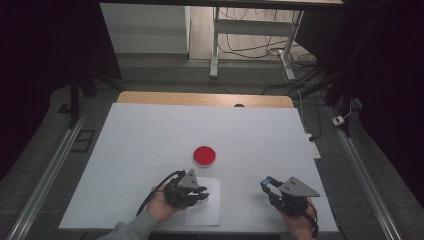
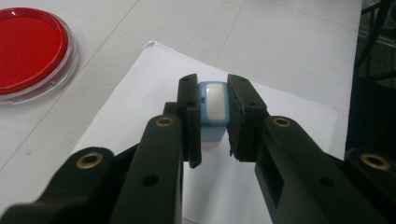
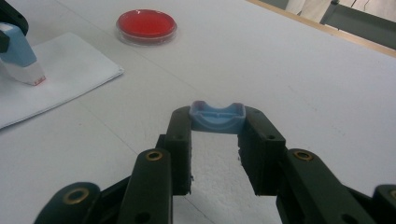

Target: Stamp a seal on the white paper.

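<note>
White sheeting covers the desk [image 1: 150, 150], where a red ink pad [image 1: 204, 156] sits just beyond a paper sheet [image 1: 212, 210]. Left gripper [image 2: 214, 128] clamps a blue stamp [image 2: 214, 105], light and rigid, by its flat sides, face tilted down over the paper. Right gripper [image 3: 217, 140] pinches the stamp's blue cap [image 3: 217, 117], resting low near the desk's right edge.

A lab or test room is showing here: a white-topped table [image 1: 150, 130] is standing on grey flooring between metal floor rails [image 1: 45, 175], with loose cables [image 1: 260, 47] trailing under a desk frame [image 1: 216, 45] behind, amid dark surroundings.
</note>
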A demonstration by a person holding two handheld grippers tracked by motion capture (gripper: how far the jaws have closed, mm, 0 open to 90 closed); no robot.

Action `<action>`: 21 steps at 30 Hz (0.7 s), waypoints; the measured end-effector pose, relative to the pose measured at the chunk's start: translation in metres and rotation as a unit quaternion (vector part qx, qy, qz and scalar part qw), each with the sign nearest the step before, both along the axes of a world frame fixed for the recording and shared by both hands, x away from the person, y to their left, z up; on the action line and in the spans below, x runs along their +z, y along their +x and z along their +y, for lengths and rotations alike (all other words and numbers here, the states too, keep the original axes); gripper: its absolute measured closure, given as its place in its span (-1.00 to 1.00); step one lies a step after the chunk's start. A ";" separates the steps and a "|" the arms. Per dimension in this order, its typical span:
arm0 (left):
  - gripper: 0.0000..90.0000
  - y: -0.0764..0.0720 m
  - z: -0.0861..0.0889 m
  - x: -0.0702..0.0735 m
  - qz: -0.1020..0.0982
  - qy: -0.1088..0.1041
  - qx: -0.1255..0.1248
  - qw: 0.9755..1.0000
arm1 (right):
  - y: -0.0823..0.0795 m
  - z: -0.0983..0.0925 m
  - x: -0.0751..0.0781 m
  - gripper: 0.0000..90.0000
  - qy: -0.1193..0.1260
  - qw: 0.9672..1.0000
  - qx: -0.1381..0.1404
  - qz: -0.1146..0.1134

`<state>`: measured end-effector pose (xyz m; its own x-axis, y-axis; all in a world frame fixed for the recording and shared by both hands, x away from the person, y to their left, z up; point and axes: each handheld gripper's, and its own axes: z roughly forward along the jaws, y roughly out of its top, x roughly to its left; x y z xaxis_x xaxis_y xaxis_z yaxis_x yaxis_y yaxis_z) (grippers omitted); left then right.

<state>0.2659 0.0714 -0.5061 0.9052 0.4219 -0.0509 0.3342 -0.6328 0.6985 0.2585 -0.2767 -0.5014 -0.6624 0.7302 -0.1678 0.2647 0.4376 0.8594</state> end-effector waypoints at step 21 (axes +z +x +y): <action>0.70 -0.001 0.000 0.000 -0.001 0.003 0.000 1.000 | -0.001 0.000 0.000 0.44 0.001 1.000 -0.001 -0.001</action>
<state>0.2651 0.0714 -0.5060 0.9054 0.4220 -0.0462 0.3325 -0.6371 0.6954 0.2579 -0.2764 -0.5011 -0.6601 0.7320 -0.1688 0.2634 0.4359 0.8606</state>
